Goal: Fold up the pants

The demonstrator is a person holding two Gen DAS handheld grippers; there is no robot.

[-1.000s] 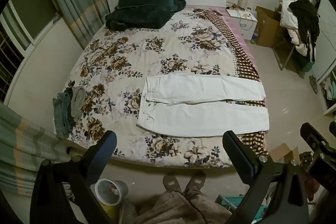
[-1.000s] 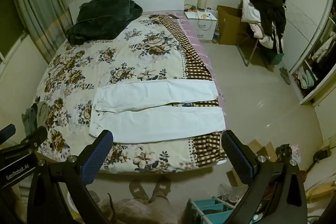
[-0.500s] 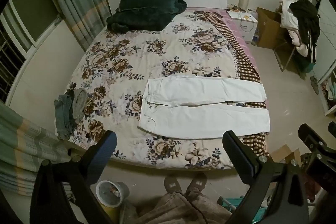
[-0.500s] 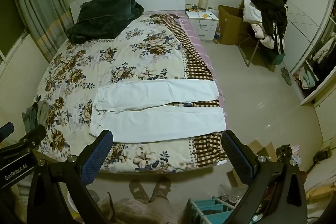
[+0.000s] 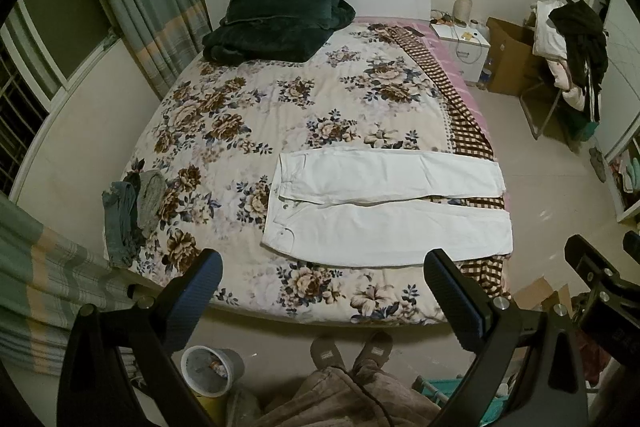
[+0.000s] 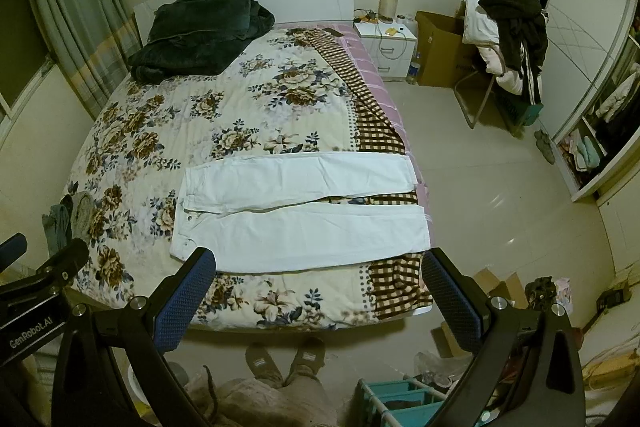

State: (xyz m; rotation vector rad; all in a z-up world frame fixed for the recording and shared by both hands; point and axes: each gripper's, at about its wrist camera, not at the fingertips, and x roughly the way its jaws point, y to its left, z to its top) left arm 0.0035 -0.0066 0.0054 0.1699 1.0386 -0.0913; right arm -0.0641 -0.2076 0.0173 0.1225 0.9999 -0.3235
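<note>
White pants lie flat across the near part of the flowered bed, waistband to the left, both legs spread to the right and slightly parted. They also show in the right wrist view. My left gripper is open and empty, held high over the bed's foot edge, well short of the pants. My right gripper is open and empty, also held high above the foot of the bed.
A dark green blanket lies by the headboard. Small grey-blue clothes sit at the bed's left edge. A bin and the person's feet are on the floor in front. A chair with clothes, a nightstand and a wardrobe stand right.
Both grippers have drifted slightly; the bed and pants sit a little lower in the views. The pants have not moved.
</note>
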